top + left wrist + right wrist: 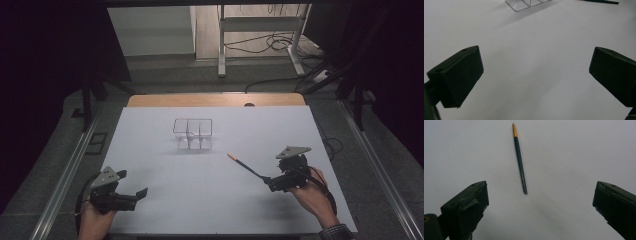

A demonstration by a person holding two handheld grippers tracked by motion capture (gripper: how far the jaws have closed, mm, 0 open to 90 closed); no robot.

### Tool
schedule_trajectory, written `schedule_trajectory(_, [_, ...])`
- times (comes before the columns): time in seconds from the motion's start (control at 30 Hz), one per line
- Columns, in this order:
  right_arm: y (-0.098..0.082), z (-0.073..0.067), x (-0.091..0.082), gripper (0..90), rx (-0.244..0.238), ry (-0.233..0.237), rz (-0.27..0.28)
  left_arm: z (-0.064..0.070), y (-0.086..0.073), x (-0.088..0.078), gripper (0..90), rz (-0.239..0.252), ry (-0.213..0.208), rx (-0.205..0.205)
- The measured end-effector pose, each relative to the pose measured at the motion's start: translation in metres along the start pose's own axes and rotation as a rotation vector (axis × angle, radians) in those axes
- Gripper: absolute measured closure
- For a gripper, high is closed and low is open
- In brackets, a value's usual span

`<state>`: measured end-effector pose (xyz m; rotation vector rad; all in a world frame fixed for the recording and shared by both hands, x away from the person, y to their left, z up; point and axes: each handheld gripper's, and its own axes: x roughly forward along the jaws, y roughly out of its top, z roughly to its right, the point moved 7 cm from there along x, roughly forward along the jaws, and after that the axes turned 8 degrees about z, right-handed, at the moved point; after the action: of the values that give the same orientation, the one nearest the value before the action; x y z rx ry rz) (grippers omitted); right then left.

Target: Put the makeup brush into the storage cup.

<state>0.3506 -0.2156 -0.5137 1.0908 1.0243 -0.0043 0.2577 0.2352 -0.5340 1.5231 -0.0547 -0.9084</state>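
**Right tongs lined up on the pencil, grasp not yet made**

From where I stand, the dark green pencil (246, 166) with its orange tip lies flat on the white bench (165, 200), right of centre, its orange end pointing toward the clear divided organiser (193, 133) farther back. The right tongs (537, 202) sit just behind the pencil's near end, jaws spread wide with the shaft running up between them and touching neither. In the high view those right tongs (272, 181) are low over the bench, right at the pencil's butt.

The left tongs (135, 196) rest near the front left corner, well apart from everything, jaws also spread and holding nothing; the organiser's corner (529, 4) shows far ahead of them.

I'd judge this as the approach step of a pickup. The next move seems to call for sliding the right tongs forward along the shaft, so the jaws straddle it nearer its middle, then closing squarely; a thin round pencil could roll or pivot if pinched near its end.
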Motion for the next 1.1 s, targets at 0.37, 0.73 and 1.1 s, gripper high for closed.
schedule_trajectory(0.37, [0.004,0.001,0.009,0.7,-0.016,0.002,-0.03,0.0,0.0,0.0,0.0,-0.002,0.0,0.001])
schedule_trajectory(0.73, [0.009,0.004,0.018,0.0,-0.021,-0.002,-0.044,0.0,0.0,0.001,0.0,-0.003,-0.001,0.002])
schedule_trajectory(1.1, [0.017,0.005,0.027,0.0,-0.026,-0.002,-0.057,0.0,0.0,0.001,0.0,-0.002,-0.002,0.003])
